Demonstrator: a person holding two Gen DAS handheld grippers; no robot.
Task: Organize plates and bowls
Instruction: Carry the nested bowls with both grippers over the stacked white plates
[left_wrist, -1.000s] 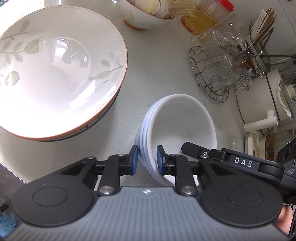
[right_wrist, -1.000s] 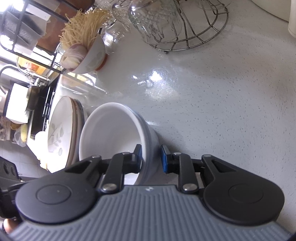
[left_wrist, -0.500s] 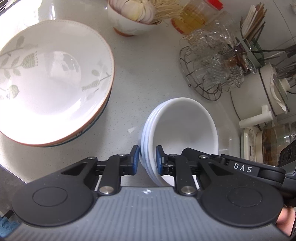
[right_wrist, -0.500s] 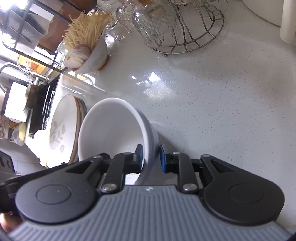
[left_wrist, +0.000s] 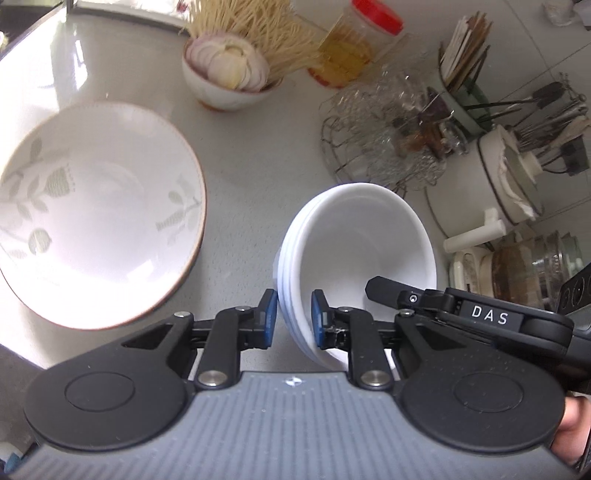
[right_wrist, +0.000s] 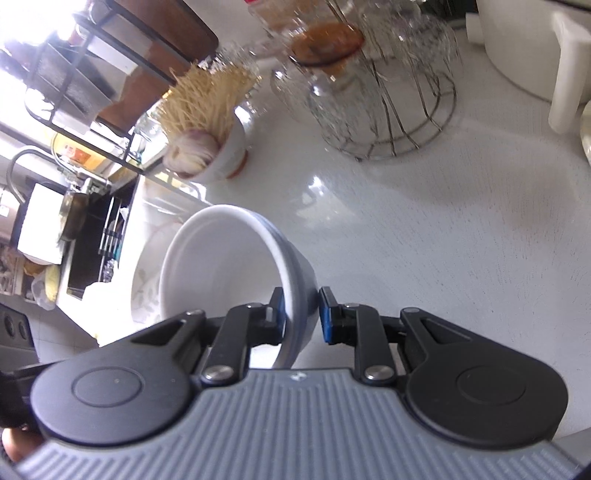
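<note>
A stack of plain white bowls (left_wrist: 354, 251) hangs above the pale counter, held from both sides. My left gripper (left_wrist: 293, 317) is shut on the stack's left rim, blue pads on either side of the wall. My right gripper (right_wrist: 301, 312) is shut on the opposite rim of the white bowls (right_wrist: 229, 266); its black arm shows in the left wrist view, reaching into the bowl. To the left sits a large leaf-patterned bowl (left_wrist: 96, 214) with a brown rim, nested on another; part of the patterned bowl (right_wrist: 147, 280) shows behind the white stack.
At the back stand a small bowl of onion slices (left_wrist: 227, 77), dry noodles (left_wrist: 255, 33), a red-lidded jar (left_wrist: 351, 48), a wire rack of glasses (left_wrist: 388, 140), a chopstick holder (left_wrist: 461, 74) and a white pot (left_wrist: 509, 177). A sink area (right_wrist: 66, 206) lies far left.
Both grippers have risen together with the white bowl stack, so the counter, patterned bowl and rack look smaller and farther. The grips have not changed.
</note>
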